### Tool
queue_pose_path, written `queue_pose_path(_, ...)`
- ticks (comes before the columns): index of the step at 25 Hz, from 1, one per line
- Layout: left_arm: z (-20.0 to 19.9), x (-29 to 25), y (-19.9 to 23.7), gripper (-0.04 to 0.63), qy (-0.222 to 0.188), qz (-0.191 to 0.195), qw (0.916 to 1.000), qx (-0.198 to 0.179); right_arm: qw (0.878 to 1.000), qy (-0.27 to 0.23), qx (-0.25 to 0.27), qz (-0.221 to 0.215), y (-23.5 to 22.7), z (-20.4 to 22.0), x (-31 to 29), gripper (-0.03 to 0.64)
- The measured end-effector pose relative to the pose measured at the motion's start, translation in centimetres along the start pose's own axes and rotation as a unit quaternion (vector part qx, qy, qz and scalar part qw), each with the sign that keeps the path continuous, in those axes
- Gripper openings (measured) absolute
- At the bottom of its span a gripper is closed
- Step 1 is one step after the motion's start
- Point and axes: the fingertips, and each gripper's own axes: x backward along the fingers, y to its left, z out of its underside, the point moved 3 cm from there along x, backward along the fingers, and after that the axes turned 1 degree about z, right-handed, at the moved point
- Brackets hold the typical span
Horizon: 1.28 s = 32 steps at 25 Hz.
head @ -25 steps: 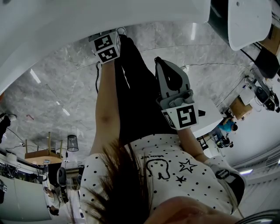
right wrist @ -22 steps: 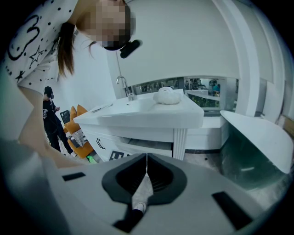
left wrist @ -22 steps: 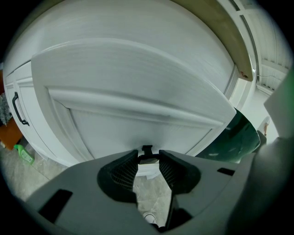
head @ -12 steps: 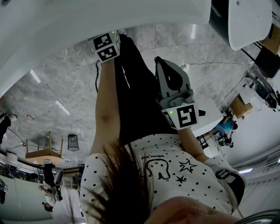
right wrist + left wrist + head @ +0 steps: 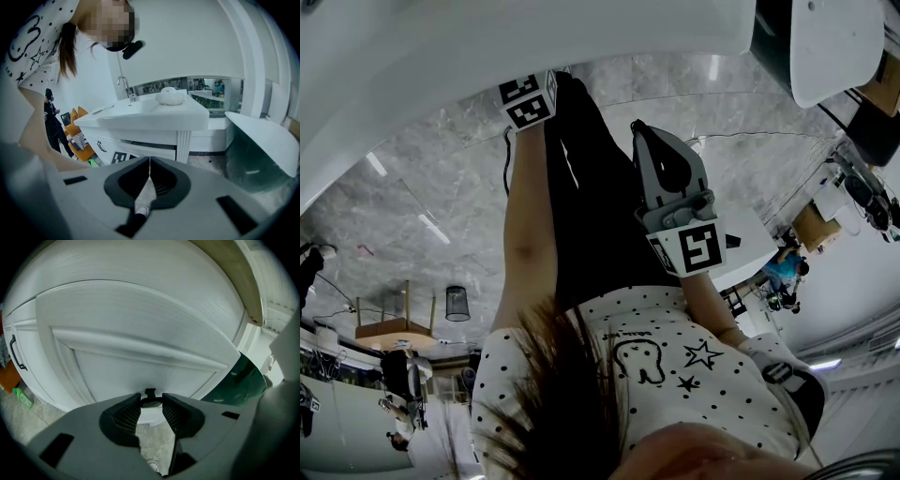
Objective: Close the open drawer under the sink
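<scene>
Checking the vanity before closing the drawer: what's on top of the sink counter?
A faucet and a rounded white lump sit on the counter. The low angle hides whatever lies flat farther back.

drawer front (image 5: 140,333) close ahead of left tongs (image 5: 151,402), black handle (image 5: 150,393) gripped between them, open floor (image 5: 204,163) beside vanity (image 5: 140,117)
</scene>
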Motion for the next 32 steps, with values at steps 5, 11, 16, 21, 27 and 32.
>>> queue_pose_path(5, 0.6, -0.3, -0.1, 0.146, 0.003, 0.003, 1.0000, 0.002, 1.000, 0.001, 0.000, 0.002, -0.2, 0.0, 0.1, 0.015)
queue_pose_path(11, -1.6, -0.4, 0.0, 0.146, -0.007, -0.004, 1.0000, -0.004, 1.000, 0.001, -0.001, 0.001, -0.2, -0.1, -0.1, 0.015)
queue_pose_path(16, -1.9, -0.7, 0.1, 0.146, -0.010, -0.005, 0.9999, 0.000, 1.000, 0.000, -0.001, 0.002, -0.1, -0.1, -0.1, 0.015)
queue_pose_path(21, -2.2, -1.0, 0.2, 0.146, -0.013, -0.005, 0.9999, 0.007, 1.000, 0.002, -0.002, 0.004, -0.1, 0.2, -0.1, 0.015)
queue_pose_path(27, -2.2, -1.0, 0.2, 0.146, -0.014, -0.007, 0.9999, 0.008, 1.000, 0.003, -0.002, 0.004, -0.3, 0.1, -0.2, 0.015)
queue_pose_path(32, -2.4, -1.2, 0.2, 0.146, -0.017, -0.006, 0.9998, 0.007, 1.000, 0.004, -0.001, 0.003, -0.4, -0.1, -0.4, 0.015)
